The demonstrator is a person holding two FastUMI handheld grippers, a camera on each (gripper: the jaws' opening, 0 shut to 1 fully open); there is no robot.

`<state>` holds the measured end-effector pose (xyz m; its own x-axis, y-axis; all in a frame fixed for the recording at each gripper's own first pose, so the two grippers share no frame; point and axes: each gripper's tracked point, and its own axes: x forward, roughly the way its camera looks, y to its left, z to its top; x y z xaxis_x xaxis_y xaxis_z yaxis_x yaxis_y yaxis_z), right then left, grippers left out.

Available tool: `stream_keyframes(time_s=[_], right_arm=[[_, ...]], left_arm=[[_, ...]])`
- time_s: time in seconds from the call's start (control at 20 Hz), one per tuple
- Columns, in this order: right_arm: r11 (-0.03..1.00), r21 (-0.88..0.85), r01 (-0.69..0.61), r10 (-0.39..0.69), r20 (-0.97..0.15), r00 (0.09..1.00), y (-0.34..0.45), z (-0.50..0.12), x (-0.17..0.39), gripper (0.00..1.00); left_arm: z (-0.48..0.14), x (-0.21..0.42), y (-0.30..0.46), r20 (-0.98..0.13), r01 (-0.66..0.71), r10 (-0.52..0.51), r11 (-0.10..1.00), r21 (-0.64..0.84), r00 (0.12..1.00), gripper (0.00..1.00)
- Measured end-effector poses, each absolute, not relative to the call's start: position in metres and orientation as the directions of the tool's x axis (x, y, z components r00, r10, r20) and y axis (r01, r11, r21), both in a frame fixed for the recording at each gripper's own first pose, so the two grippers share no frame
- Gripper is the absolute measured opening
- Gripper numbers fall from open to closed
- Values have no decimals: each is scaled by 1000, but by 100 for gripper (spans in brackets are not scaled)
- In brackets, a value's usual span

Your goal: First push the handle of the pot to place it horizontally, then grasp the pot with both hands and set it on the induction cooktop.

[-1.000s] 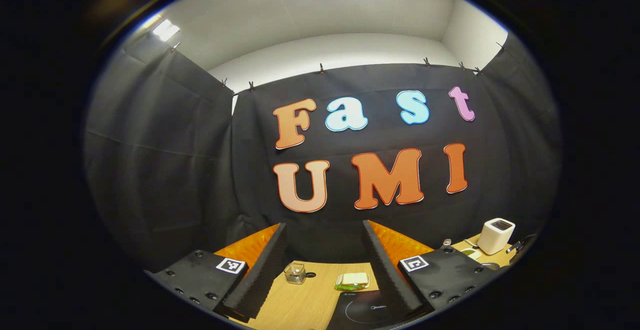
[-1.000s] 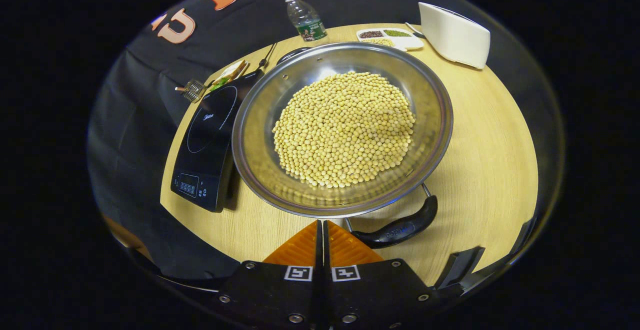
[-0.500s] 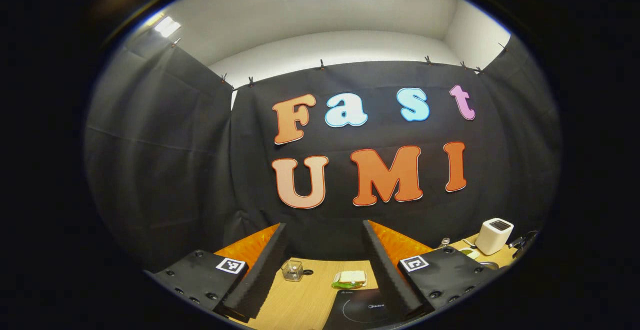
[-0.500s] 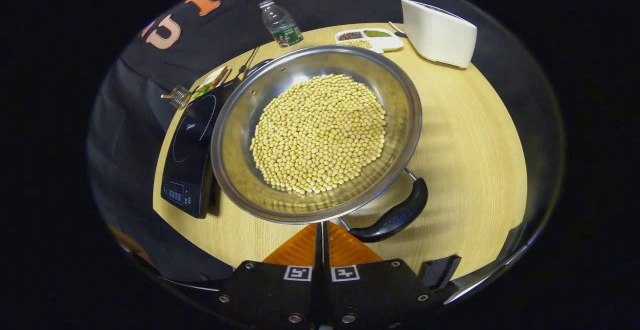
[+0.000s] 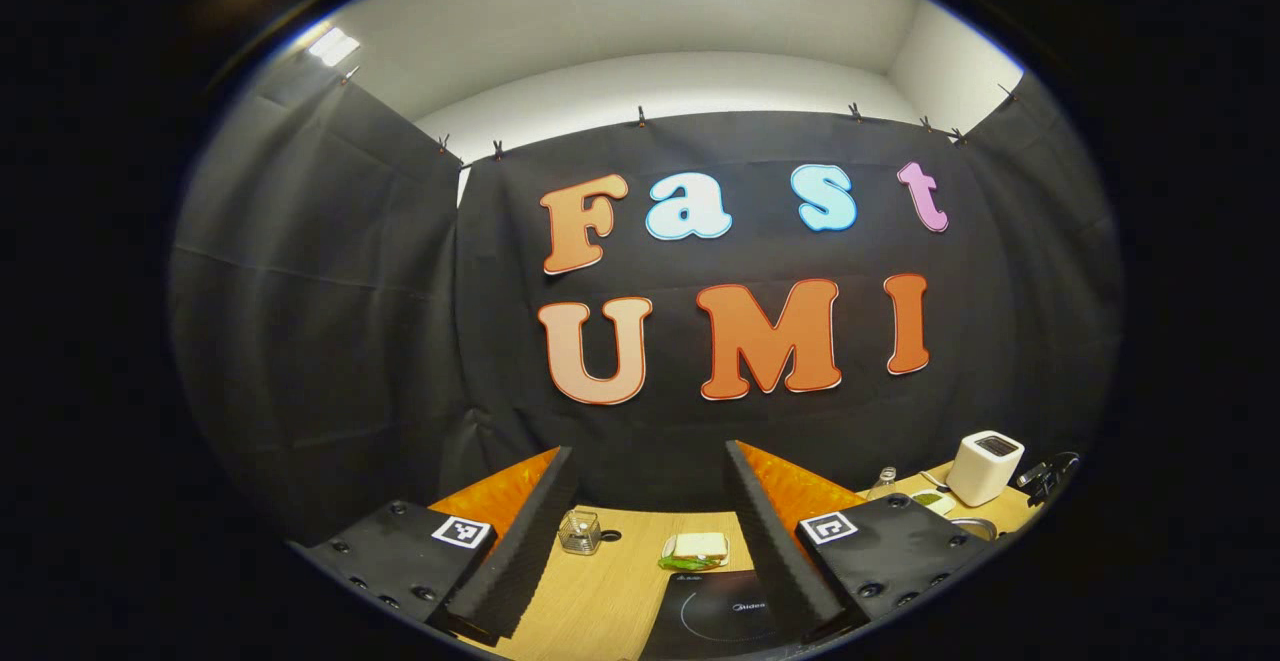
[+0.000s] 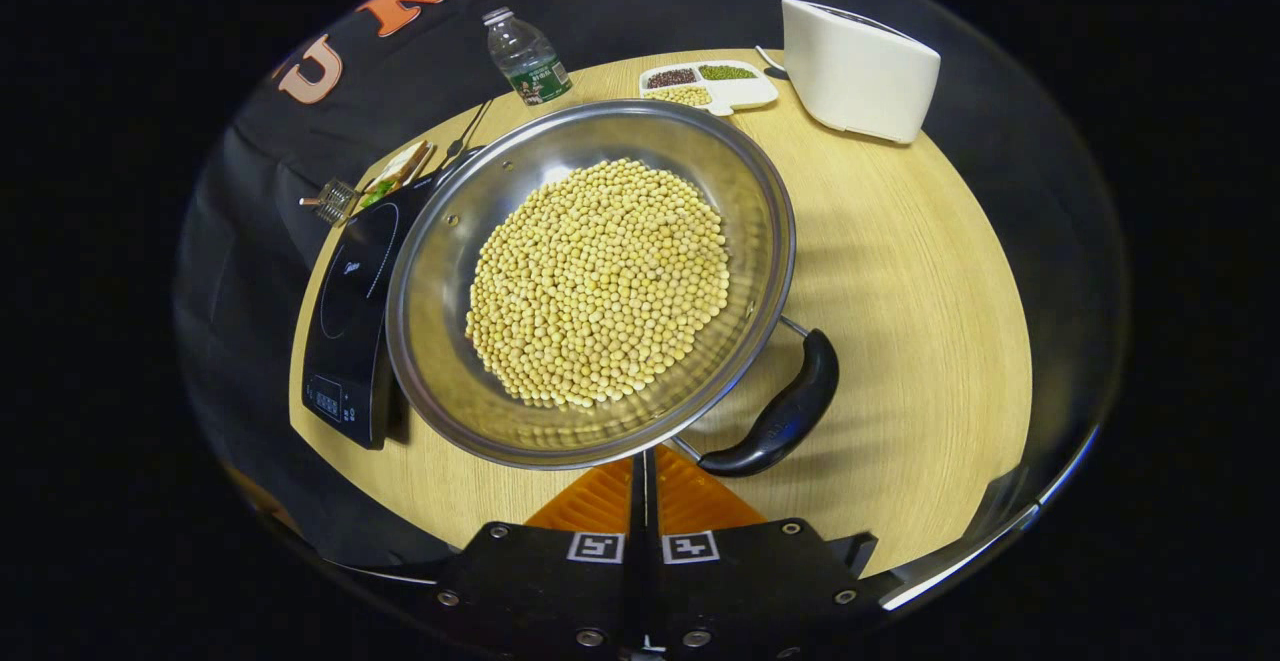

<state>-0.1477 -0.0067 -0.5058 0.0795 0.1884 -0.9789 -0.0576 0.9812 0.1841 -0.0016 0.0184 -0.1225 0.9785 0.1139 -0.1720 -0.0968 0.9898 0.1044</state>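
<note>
The pot (image 6: 590,281), full of yellow beans (image 6: 600,286), sits on the table (image 6: 900,271) beside the cooktop (image 6: 350,321), overlapping its edge. Its black handle (image 6: 780,411) has swung from lying near the right gripper (image 6: 645,471) to angling off to the right. That gripper's fingers are pressed together, holding nothing. The left gripper (image 5: 650,511) hangs wide open and empty, its view tipped slightly upward from before.

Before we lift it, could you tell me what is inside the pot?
The pot holds a heap of pale yellow beans. They cover the middle of its bottom, so anything beneath them cannot be seen.
</note>
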Motion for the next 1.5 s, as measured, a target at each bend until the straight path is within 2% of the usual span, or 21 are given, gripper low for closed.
stream_keyframes(time_s=[0.05,0.15,0.2,0.4,0.45,0.5,0.55,0.65,0.7,0.75,1.0,1.05,1.3,1.5], right_arm=[[982,179,-59,183,-980,80,-9,-506,-146,0],[984,167,-64,172,-982,82,-12,-508,-144,0],[985,161,-62,166,-983,78,-15,-510,-144,0],[992,115,-49,117,-992,49,-34,-521,-139,0],[992,124,-30,125,-991,46,-35,-521,-137,0],[993,119,-23,120,-991,51,-38,-520,-134,0],[994,109,-20,110,-992,58,-43,-520,-131,0],[995,100,6,99,-992,78,-50,-519,-122,0],[995,97,18,95,-992,84,-53,-520,-117,0],[995,91,29,88,-992,89,-55,-520,-114,0],[999,28,44,22,-991,129,-68,-519,-96,0],[998,23,54,15,-991,135,-69,-518,-93,0],[996,16,90,1,-987,160,-73,-521,-76,0],[995,6,100,-11,-986,164,-79,-520,-70,0]], left_arm=[[-123,-1,19,-174,-97,114,990,103,978,96],[-125,-1,19,-178,-100,118,989,105,977,96],[-125,-1,19,-178,-102,120,989,108,977,100],[-124,-3,17,-171,-103,122,988,119,978,96],[-124,-3,17,-170,-103,122,988,119,978,100],[-125,-2,16,-172,-102,122,988,118,978,96],[-126,-2,16,-173,-103,122,988,118,977,100],[-129,-2,14,-177,-102,122,988,117,977,100],[-130,-2,14,-180,-102,123,988,117,976,96],[-131,-2,14,-183,-103,123,988,117,975,100],[-143,-1,7,-205,-93,116,989,117,972,97],[-146,-2,3,-212,-87,112,989,123,971,100],[-153,-3,-6,-217,-77,106,987,138,970,97],[-157,-2,-14,-221,-66,93,990,126,971,100]])
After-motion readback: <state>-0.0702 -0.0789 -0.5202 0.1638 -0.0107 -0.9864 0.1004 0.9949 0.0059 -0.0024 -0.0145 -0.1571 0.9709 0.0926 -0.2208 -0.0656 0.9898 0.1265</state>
